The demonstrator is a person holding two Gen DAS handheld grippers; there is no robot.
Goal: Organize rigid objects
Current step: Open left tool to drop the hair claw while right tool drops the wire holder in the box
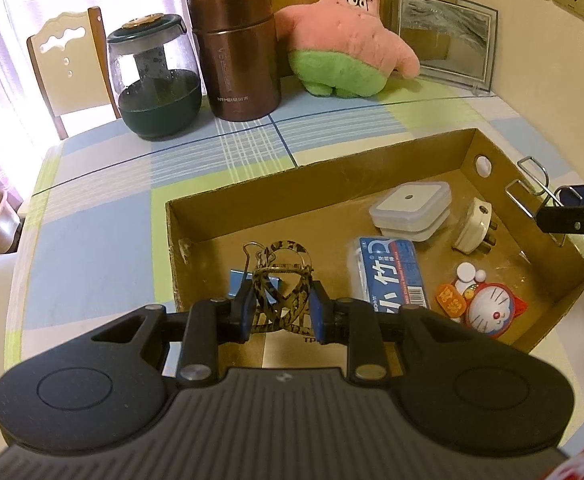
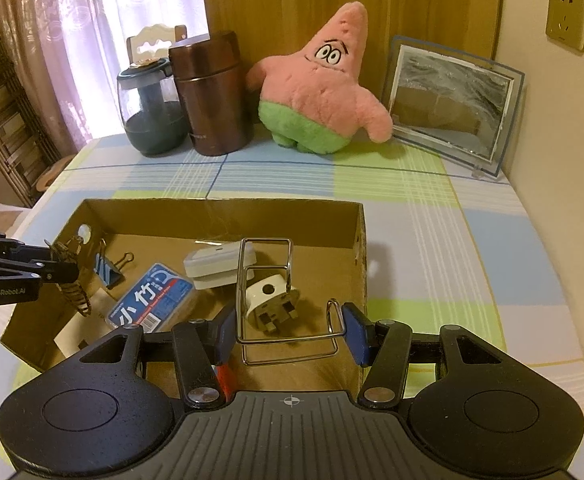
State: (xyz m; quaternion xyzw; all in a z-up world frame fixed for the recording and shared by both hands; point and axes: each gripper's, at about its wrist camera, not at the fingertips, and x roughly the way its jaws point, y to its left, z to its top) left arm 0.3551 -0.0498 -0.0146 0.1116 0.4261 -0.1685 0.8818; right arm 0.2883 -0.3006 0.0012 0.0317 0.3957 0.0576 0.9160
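A shallow cardboard box (image 1: 332, 172) sits on the checked tablecloth. My left gripper (image 1: 281, 306) is shut on a leopard-print hair claw clip (image 1: 279, 280) and holds it over the box's near left corner; the clip also shows in the right wrist view (image 2: 71, 276). My right gripper (image 2: 289, 334) is shut on a chrome wire rack (image 2: 267, 300) and holds it above the box's right side (image 2: 362, 264). In the box lie a white plug adapter (image 2: 269, 300), a white square night light (image 1: 412, 208), a blue dental floss case (image 1: 392, 276), a blue binder clip (image 2: 107, 270) and a cartoon cat magnet (image 1: 490, 314).
At the back of the table stand a glass jar with a dark lid (image 1: 153, 80), a brown metal flask (image 1: 235, 52), a pink starfish plush (image 1: 348, 36) and a glass picture frame (image 1: 444, 36). A chair (image 1: 67, 64) stands behind the table. A wall with sockets (image 2: 568, 16) is on the right.
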